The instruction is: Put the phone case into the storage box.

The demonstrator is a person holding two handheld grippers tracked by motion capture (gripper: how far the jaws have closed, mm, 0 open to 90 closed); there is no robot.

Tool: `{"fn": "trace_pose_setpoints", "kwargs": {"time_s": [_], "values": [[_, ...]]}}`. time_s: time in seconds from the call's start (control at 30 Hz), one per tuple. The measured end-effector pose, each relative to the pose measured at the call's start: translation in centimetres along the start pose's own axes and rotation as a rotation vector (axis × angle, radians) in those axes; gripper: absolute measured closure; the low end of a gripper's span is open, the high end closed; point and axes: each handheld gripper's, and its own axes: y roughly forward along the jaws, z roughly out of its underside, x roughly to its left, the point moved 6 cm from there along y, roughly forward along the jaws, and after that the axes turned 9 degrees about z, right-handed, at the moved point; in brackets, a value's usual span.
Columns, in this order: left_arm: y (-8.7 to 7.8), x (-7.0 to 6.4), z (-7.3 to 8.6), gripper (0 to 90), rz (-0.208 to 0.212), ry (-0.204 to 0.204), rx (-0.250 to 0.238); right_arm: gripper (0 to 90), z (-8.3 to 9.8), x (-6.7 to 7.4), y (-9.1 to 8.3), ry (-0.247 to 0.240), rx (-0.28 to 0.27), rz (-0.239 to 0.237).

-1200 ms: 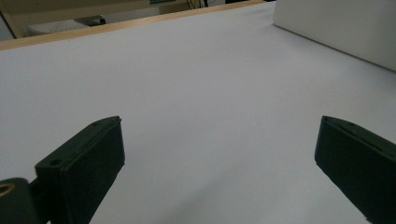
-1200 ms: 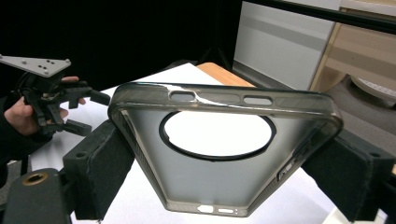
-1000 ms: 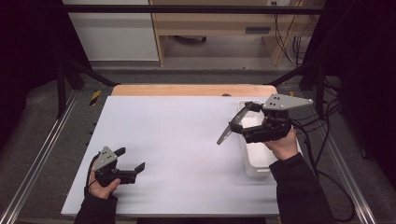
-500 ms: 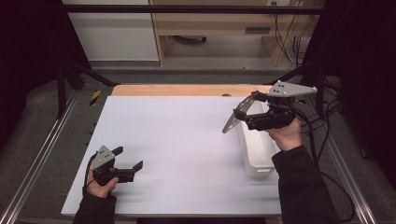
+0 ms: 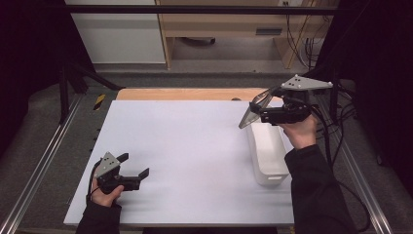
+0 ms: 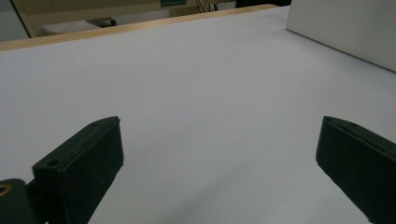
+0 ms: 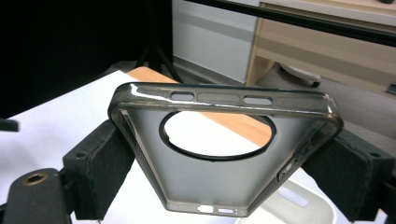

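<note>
The right gripper [image 5: 257, 110] clamps a phone case [image 7: 224, 149] above the white bin [image 5: 267, 153], while the left gripper [image 5: 132, 165] rests open-fingered on the desk [image 5: 195, 146]

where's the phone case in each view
high view: phone case at upper right, clamped by the right hand-held gripper, above the white bin.
left gripper view: not in it.
right gripper view: case centre, between the jaws.
Shared landmark: the white bin.

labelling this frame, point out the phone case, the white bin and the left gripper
phone case [image 7: 219, 179]: right gripper view, on its translucent back panel.
white bin [image 5: 267, 151]: high view, on its inner floor.
left gripper [image 5: 133, 165]: high view, midway between its open jaw tips.
</note>
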Motion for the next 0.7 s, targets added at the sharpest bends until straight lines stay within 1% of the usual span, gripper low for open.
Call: {"fn": "trace_pose_setpoints", "kwargs": {"time_s": [0.13, 0.2, 0.3, 0.7], "values": [[0.1, -0.1, 0.0, 0.5, 0.002, 0.004, 0.002, 13.0, -0.1, -0.6, 0.5, 0.015, 0.005, 0.018], [0.1, -0.1, 0.0, 0.5, 0.003, 0.004, 0.002, 13.0, -0.1, -1.0, 0.8, 0.013, 0.013, 0.042], [0.1, -0.1, 0.0, 0.5, 0.002, 0.006, 0.002, 13.0, -0.1, -1.4, 1.2, 0.018, 0.019, 0.065], [0.1, -0.2, 0.1, 0.6, 0.005, 0.010, 0.001, 13.0, 0.4, -3.5, 3.1, 0.055, 0.055, 0.154]]}}
